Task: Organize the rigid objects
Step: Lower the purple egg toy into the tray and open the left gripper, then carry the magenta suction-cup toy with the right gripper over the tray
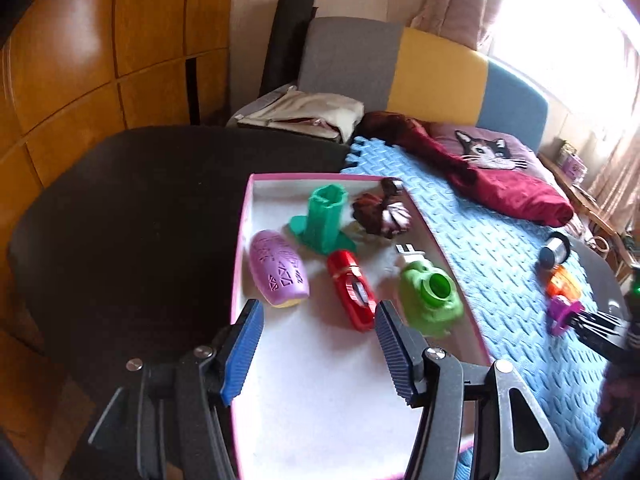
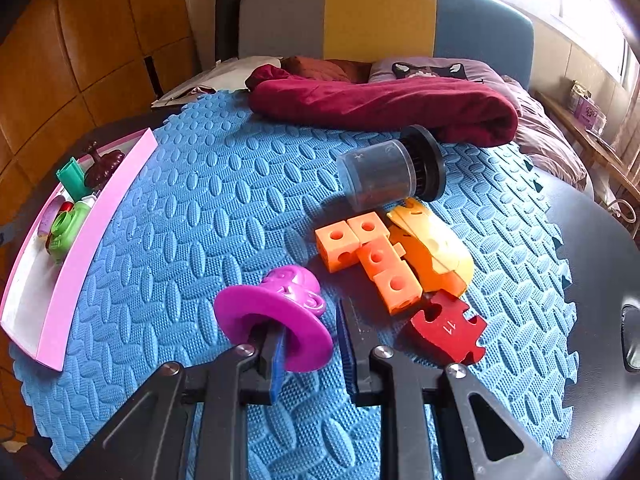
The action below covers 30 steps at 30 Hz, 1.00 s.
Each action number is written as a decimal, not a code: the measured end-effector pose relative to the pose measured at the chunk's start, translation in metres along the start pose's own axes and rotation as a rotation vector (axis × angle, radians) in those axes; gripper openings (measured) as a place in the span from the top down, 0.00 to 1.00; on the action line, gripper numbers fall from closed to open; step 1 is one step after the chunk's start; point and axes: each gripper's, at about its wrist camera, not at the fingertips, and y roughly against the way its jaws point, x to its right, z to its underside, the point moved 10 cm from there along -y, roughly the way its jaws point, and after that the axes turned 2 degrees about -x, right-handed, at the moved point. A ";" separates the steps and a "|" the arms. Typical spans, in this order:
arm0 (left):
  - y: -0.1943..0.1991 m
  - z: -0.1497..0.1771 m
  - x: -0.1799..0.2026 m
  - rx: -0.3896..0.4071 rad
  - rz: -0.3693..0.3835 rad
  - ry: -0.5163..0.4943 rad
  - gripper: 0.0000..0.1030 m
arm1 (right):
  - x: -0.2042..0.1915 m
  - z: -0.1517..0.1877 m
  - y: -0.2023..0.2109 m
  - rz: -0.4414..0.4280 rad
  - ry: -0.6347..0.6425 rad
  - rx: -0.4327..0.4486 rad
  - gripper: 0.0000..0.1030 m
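Observation:
My left gripper [image 1: 316,308] hangs open over the near part of a white tray with a pink rim [image 1: 242,240]; nothing sits between its blue pads. In the tray lie a purple oval shell [image 1: 278,272], a green tower piece [image 1: 324,220], a red car-like toy [image 1: 352,288], a green round-nosed toy [image 1: 432,296] and a brown and white piece [image 1: 380,212]. My right gripper [image 2: 310,328] is shut on a magenta hat-shaped toy [image 2: 276,304], one finger inside its hollow, low over the blue foam mat [image 2: 200,200]. The tray [image 2: 100,208] lies at the mat's left edge.
On the mat ahead of the right gripper lie linked orange cubes [image 2: 368,256], a yellow wedge [image 2: 436,248], a red puzzle piece [image 2: 448,332] and a dark cylinder with a black cap [image 2: 392,172]. A crimson blanket [image 2: 380,100] lies behind. The black table [image 1: 120,220] extends left of the tray.

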 end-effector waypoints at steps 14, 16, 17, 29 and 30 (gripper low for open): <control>0.024 0.001 0.011 0.039 0.003 -0.011 0.37 | -0.002 0.000 0.001 0.035 0.018 0.016 0.80; 0.025 0.001 0.008 0.042 0.001 -0.002 0.37 | -0.002 0.000 0.001 0.035 0.015 0.016 0.80; 0.025 0.001 0.007 0.043 0.001 0.002 0.37 | -0.001 0.000 0.001 0.036 0.013 0.016 0.80; 0.026 0.006 -0.014 0.033 -0.007 0.053 0.37 | -0.003 0.001 0.003 0.109 -0.022 0.014 0.82; 0.027 0.007 -0.018 0.032 -0.009 0.058 0.37 | -0.004 0.001 0.004 0.121 -0.019 0.012 0.82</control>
